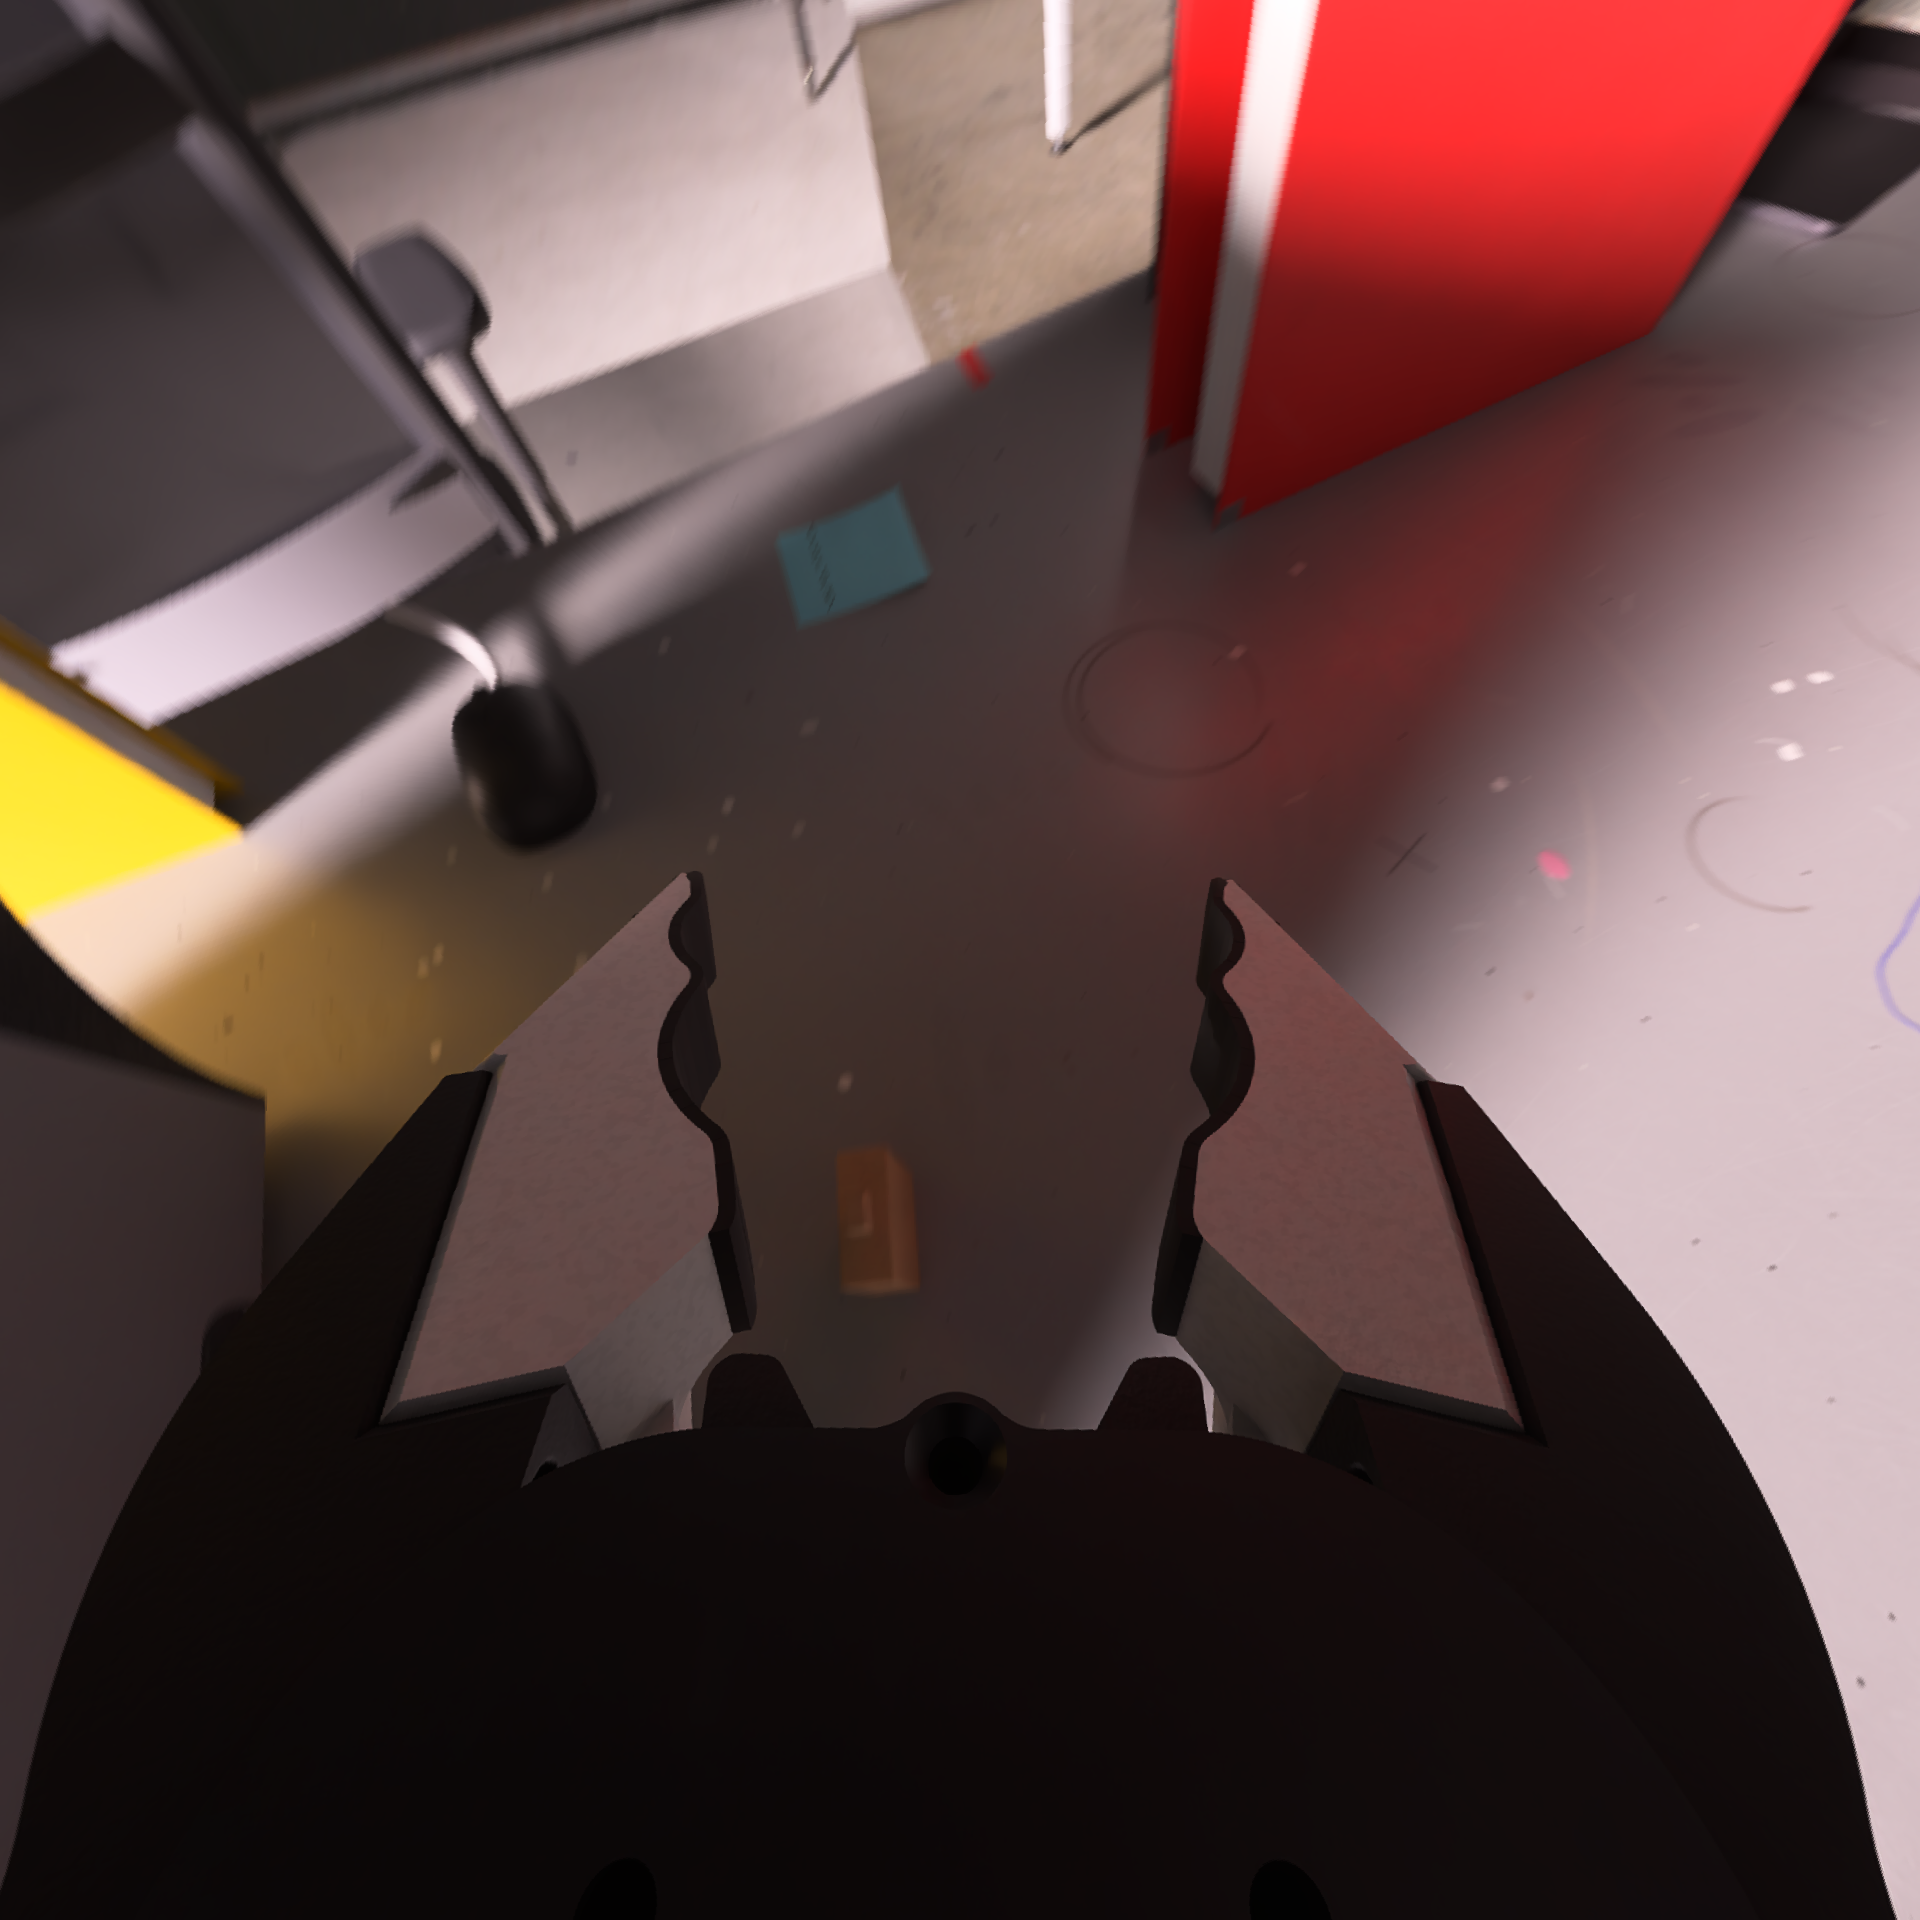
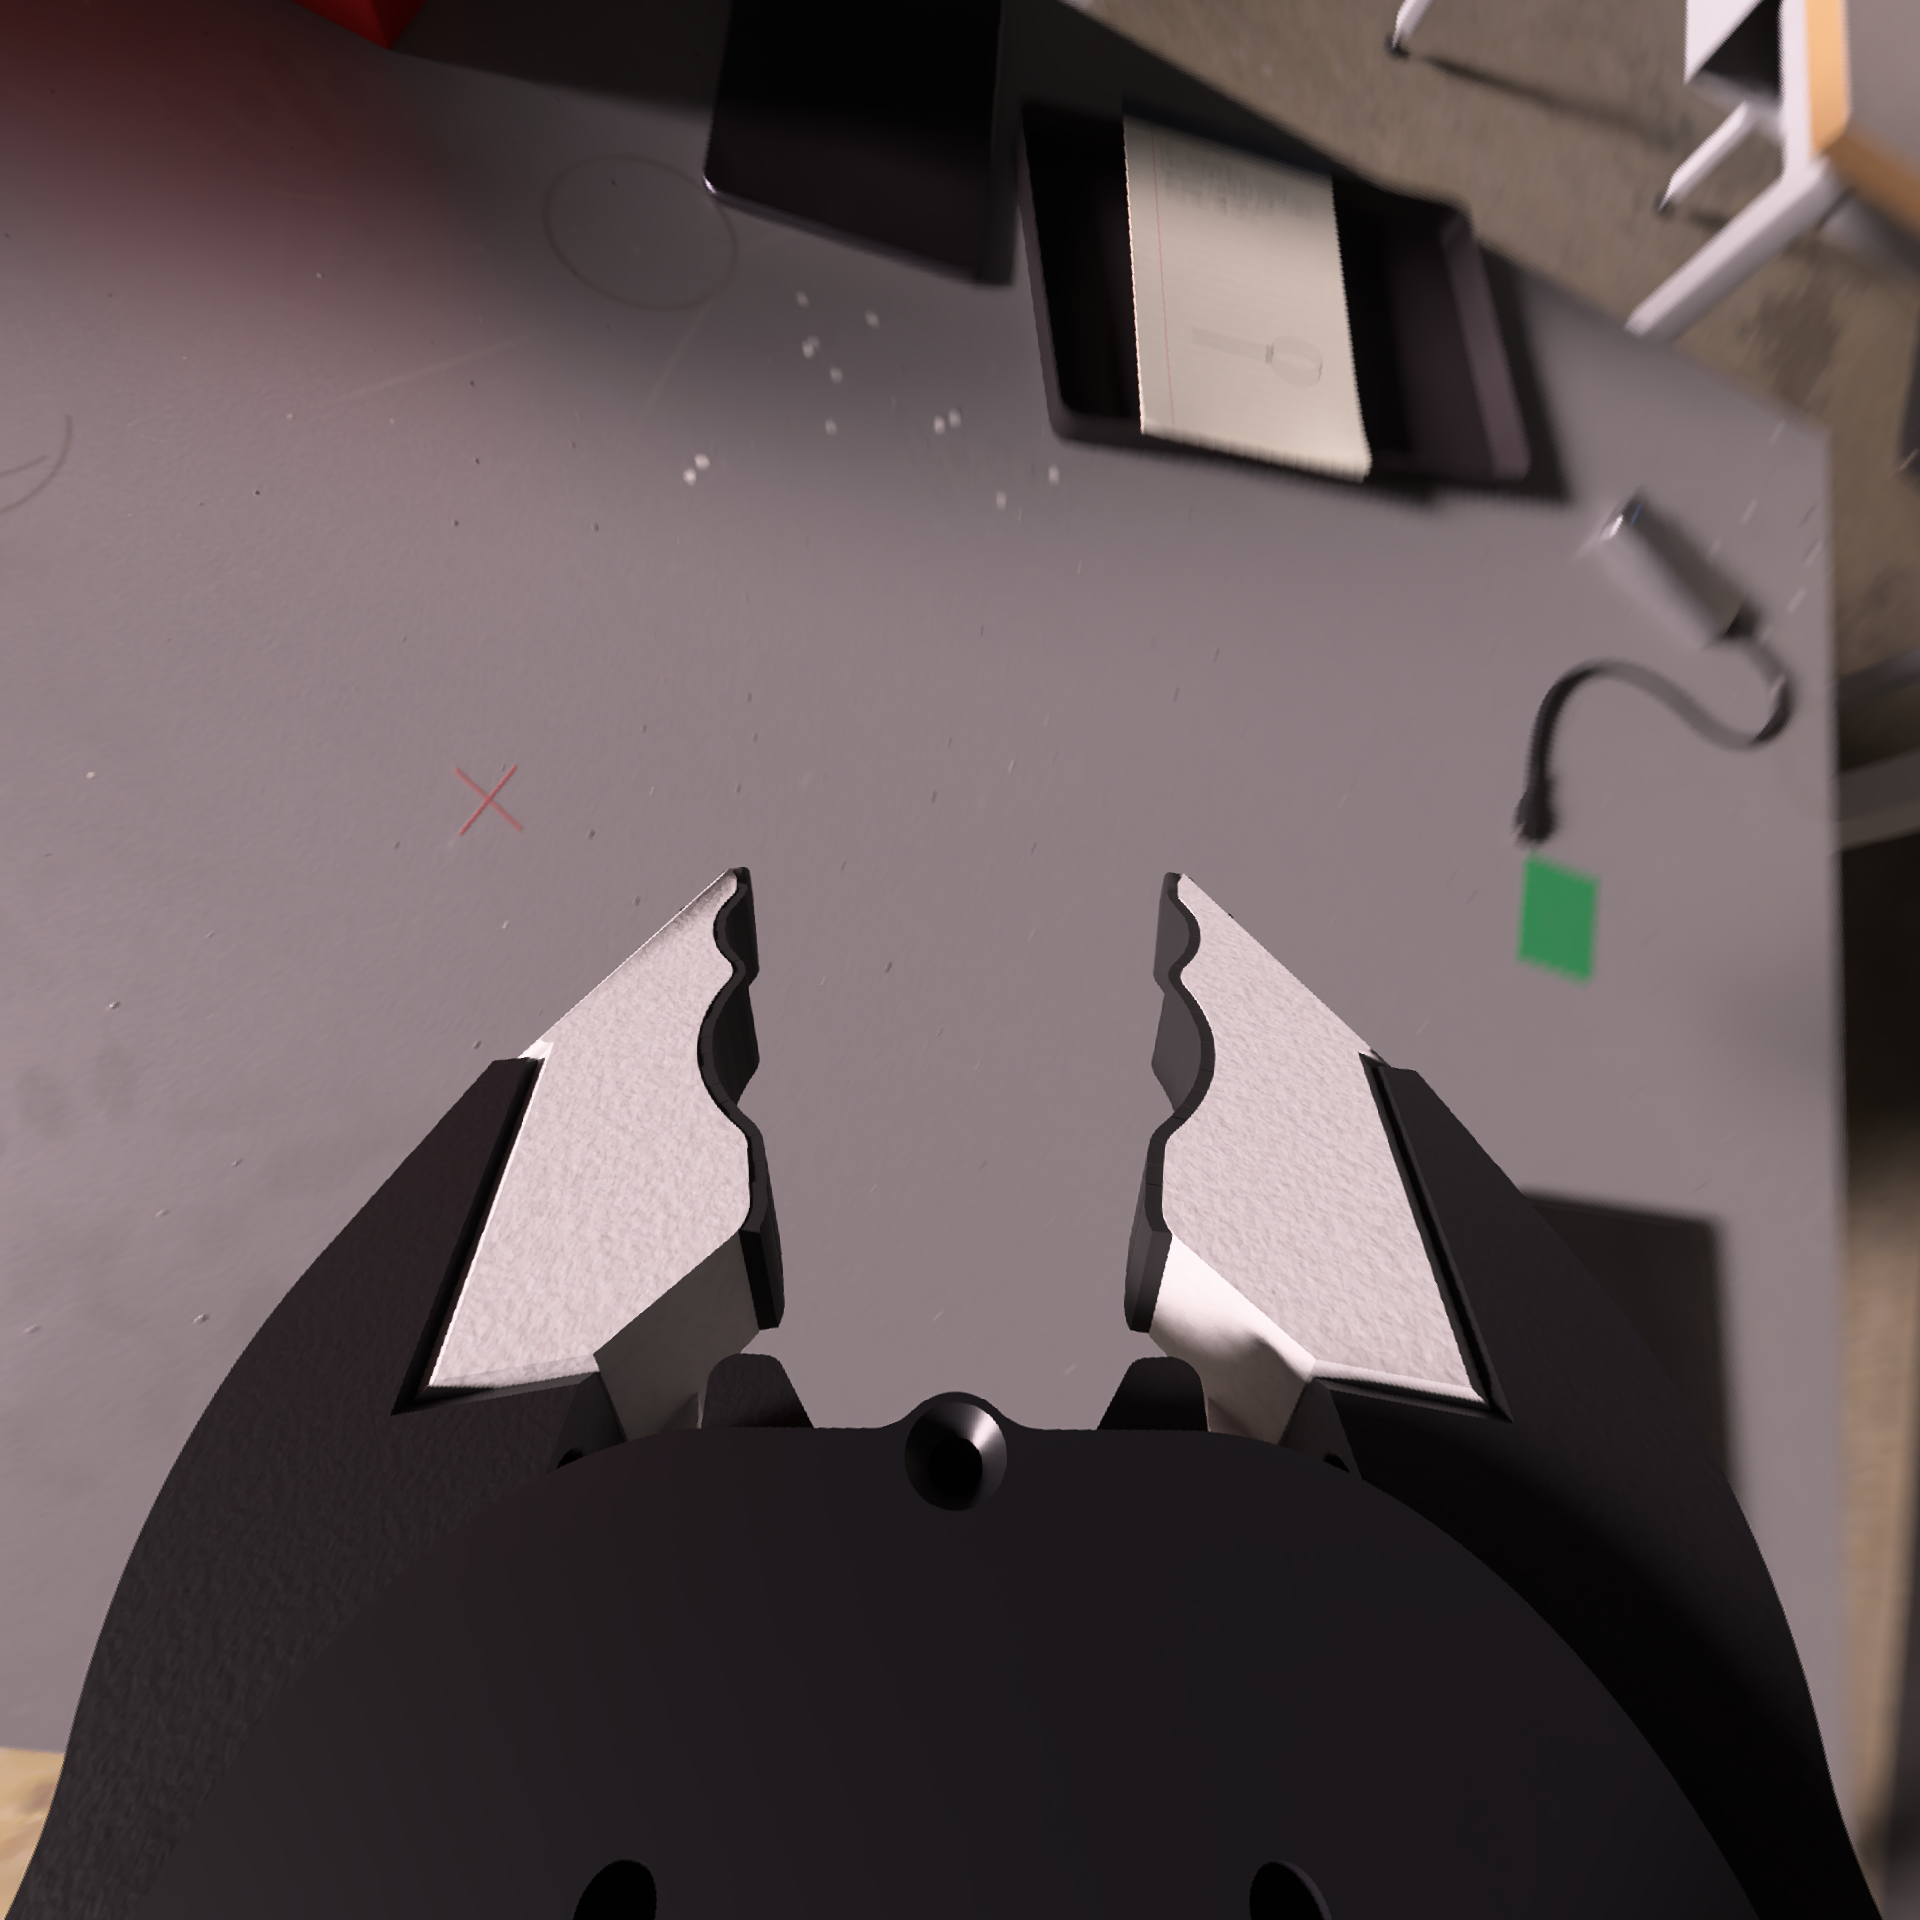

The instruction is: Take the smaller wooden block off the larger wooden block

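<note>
In the left wrist view a small orange-brown wooden block lies on the grey table, far below and between my fingers, near their base. I cannot tell whether it is one block or two stacked. My left gripper is open and empty, high above the table. My right gripper is open and empty over bare grey table; no wooden block shows in the right wrist view.
Left wrist view: a red panel at the back right, a teal note, a chair caster, a yellow object at left. Right wrist view: a black tray with a notepad, a cable adapter, a green note, the table's right edge.
</note>
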